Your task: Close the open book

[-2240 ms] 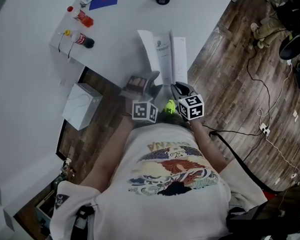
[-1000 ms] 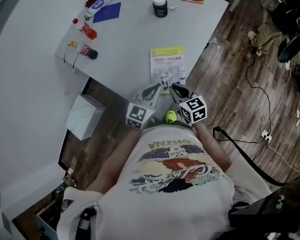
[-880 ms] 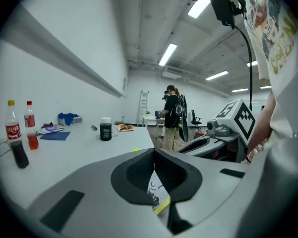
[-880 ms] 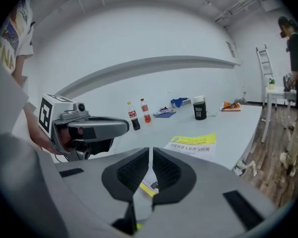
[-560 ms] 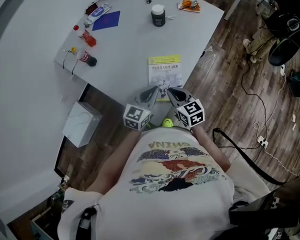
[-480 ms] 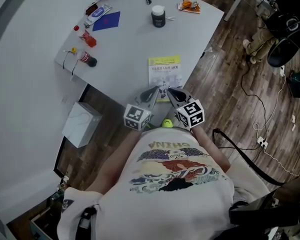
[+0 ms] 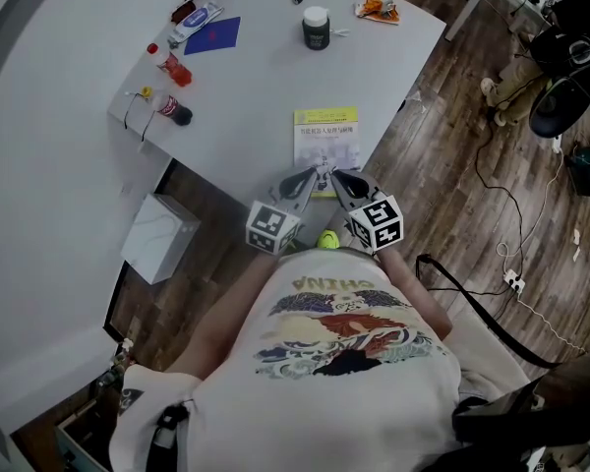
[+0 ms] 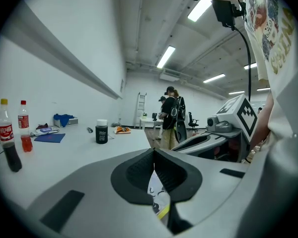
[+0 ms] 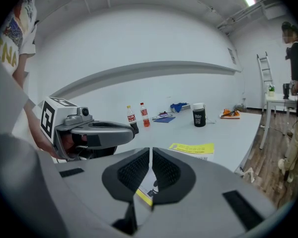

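The thin yellow-and-white paperback book lies closed at the near edge of the grey counter. It is likely light and floppy, best pinched by a cover edge. The left claw and right claw hover there, pinched together, holding nothing.

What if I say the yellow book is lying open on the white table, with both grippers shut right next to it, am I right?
Not quite. The book is closed, not open: the head view shows it lying flat with its yellow-topped cover facing up. The rest holds: it lies on the white table, and the left gripper and right gripper are both shut right next to it.
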Demonstrator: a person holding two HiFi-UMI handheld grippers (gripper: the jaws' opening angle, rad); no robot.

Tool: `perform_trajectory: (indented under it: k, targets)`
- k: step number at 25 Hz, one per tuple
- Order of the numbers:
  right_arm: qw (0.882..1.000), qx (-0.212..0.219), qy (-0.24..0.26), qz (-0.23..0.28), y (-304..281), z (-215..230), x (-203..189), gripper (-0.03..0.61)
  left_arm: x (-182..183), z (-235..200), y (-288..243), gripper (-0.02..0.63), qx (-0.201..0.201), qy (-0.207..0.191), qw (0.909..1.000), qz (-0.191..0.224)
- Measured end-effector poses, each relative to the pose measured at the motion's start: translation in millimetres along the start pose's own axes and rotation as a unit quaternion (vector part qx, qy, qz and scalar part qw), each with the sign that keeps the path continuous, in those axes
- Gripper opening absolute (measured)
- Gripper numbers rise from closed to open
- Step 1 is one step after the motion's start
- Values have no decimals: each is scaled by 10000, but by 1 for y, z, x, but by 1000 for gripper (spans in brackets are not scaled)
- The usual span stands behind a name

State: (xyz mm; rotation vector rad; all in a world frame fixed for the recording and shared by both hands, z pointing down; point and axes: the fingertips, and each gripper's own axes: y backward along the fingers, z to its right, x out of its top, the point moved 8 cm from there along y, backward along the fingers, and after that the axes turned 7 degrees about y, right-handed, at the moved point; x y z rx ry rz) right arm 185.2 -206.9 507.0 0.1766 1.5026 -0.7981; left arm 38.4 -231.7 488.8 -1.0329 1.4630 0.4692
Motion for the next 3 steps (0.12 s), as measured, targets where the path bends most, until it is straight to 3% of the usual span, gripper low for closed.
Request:
perform_trajectory:
  k: [3]
  targets:
    - [10000, -13, -15, 13, 1, 1, -2, 32, -2, 2, -1, 11, -27, -33, 10000, -20]
